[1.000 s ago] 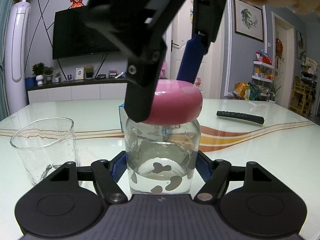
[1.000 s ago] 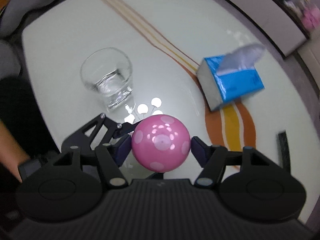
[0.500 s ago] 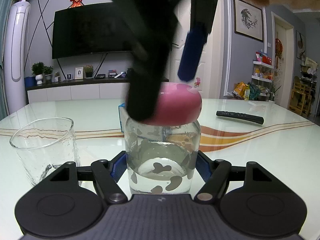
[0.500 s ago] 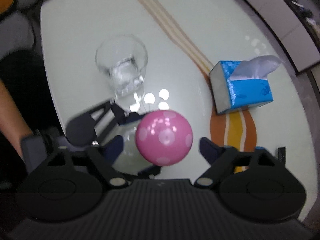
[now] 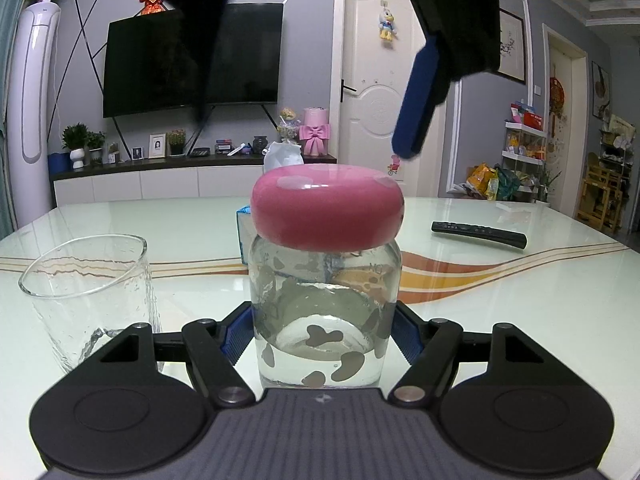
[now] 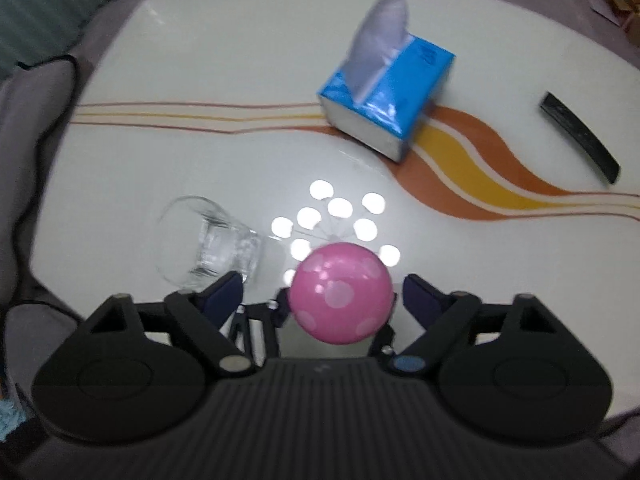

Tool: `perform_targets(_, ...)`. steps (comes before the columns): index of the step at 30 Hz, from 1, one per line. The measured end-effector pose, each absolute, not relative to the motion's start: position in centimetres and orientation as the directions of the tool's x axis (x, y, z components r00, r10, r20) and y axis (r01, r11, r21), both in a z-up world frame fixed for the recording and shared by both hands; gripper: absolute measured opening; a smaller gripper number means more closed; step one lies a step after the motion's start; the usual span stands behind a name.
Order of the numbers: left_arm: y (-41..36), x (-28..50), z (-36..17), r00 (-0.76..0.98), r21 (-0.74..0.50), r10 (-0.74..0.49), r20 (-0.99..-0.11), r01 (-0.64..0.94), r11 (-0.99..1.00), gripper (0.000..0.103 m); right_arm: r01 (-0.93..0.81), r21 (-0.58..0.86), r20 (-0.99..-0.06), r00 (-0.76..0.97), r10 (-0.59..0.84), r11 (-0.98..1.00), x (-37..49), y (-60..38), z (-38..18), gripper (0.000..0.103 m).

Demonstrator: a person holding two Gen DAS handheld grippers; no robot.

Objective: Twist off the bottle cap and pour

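A clear glass bottle (image 5: 324,320) with dark cow spots and some water stands on the table. My left gripper (image 5: 324,330) is shut on its lower body. Its pink spotted cap (image 5: 326,208) sits on top. My right gripper (image 6: 322,286) hangs above it, pointing steeply down. Its jaws are closing, with the cap (image 6: 340,292) between them and a gap on each side. One of its blue fingers (image 5: 416,92) shows up and to the right of the cap. An empty drinking glass (image 5: 88,292) stands just left of the bottle, also seen from above (image 6: 204,248).
A blue tissue box (image 6: 384,108) stands behind the bottle on the glossy white table (image 6: 200,60) with orange stripes. A black remote (image 6: 580,138) lies at the far right. The table's curved edge and a grey chair are on the left.
My right gripper let go of the pink cap, opened, rolled about its own axis and rose a little above it. The left gripper and the bottle have not moved.
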State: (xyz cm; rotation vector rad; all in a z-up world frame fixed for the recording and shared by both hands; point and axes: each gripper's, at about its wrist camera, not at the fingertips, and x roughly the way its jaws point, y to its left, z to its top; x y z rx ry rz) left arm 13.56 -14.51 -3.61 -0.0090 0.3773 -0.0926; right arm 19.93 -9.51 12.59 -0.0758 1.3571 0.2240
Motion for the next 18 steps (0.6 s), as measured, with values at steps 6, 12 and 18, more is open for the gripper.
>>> perform_targets(6, -14.36, 13.6, -3.59, 0.925, -0.029, -0.092, -0.369, 0.087, 0.996, 0.074, -0.201, 0.051, -0.979, 0.185, 0.089, 0.978, 19.8, -9.76, 12.0, 0.075)
perform_targets(12, -14.68, 13.72, -3.39, 0.925, -0.029, -0.09, -0.368, 0.085, 0.996, 0.074, -0.214, 0.029, -0.979, 0.191, 0.071, 0.976, 19.87, -9.37, 11.68, 0.07)
perform_targets(18, -14.29, 13.64, -3.56, 0.926, -0.027, -0.09, -0.367, 0.086, 0.996, 0.074, -0.251, 0.001, -0.981, 0.189, 0.05, 0.968, 20.06, -9.07, 11.45, 0.064)
